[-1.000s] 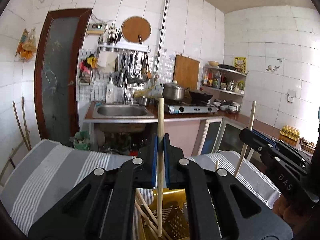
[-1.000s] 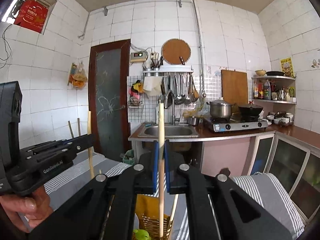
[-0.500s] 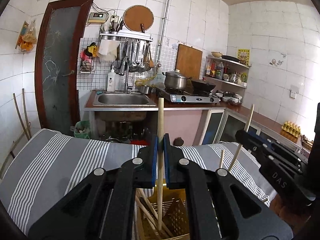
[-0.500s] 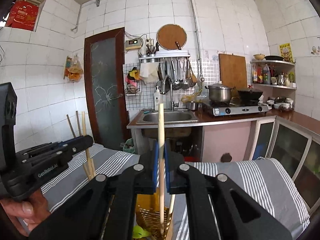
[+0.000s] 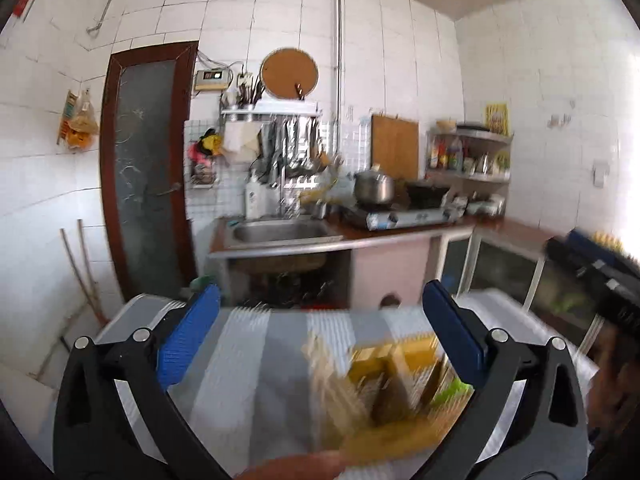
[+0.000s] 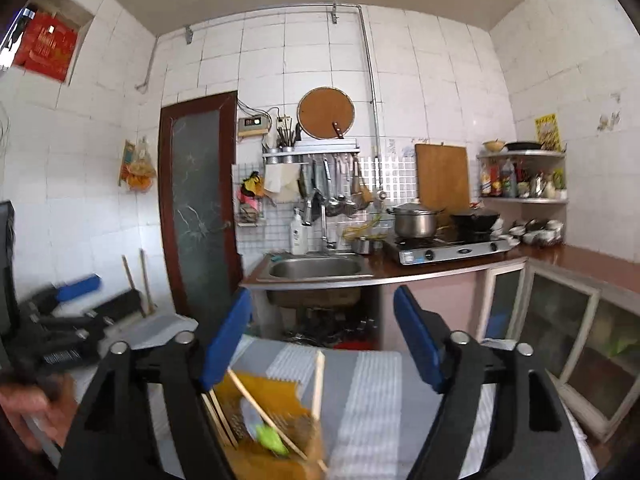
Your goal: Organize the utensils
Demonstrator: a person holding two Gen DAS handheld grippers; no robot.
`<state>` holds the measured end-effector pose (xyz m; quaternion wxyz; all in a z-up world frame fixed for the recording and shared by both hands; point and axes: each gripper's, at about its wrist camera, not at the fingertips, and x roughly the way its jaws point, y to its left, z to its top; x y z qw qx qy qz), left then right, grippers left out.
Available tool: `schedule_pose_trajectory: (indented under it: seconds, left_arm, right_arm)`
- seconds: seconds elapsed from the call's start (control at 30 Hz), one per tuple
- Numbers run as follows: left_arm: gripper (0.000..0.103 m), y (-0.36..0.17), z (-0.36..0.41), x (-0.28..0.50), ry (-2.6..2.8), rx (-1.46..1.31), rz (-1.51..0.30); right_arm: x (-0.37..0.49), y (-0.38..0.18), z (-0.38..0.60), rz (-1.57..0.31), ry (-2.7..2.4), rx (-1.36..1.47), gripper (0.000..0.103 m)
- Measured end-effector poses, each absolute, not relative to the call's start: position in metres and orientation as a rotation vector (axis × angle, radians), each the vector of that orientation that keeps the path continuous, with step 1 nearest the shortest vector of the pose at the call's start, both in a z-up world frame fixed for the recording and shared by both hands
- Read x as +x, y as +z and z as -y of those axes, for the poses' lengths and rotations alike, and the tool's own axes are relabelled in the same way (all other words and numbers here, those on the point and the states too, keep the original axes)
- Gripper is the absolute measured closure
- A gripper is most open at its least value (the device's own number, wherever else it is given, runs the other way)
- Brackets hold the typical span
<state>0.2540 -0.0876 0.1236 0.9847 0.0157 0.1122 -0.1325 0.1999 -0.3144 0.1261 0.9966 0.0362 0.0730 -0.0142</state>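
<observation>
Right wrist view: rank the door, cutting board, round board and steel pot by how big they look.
1. Door
2. Cutting board
3. Round board and steel pot: too close to call; the board looks slightly bigger.

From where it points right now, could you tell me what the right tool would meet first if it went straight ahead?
Probably the sink counter's front edge; the opening right tool holds nothing, and depth is unclear.

White-tiled walls (image 6: 328, 48), brown door (image 6: 198, 208), steel sink (image 6: 316, 268), daylight.

Yellow basket (image 5: 404, 364) motion-blurred; chopsticks (image 6: 318, 376) partly hidden inside.
</observation>
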Motion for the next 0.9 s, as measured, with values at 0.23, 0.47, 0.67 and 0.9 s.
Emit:
schedule_pose_trajectory:
  seconds: [0.23,0.47,0.67,0.9]
  left_arm:
    - [0.005,0.042,0.031,0.182,-0.148,0.127,-0.247]
    - [0.005,-0.017,-0.001,0.125,-0.067,0.056,-0.238]
    - [0.005,-0.032,0.000,0.111,-0.034,0.059,-0.231]
    - [0.005,-0.038,0.010,0.106,-0.016,0.112,-0.187]
  right_arm:
    - [0.116,0.049,0.316,-0.186,-0.125,0.066,0.013]
    - [0.066,-0.020,0.302,-0.259,-0.104,0.066,0.013]
    - [0.052,-0.032,0.290,-0.223,-0.054,0.019,0.013]
    - [0.046,-0.036,0.298,-0.206,-0.077,0.074,0.013]
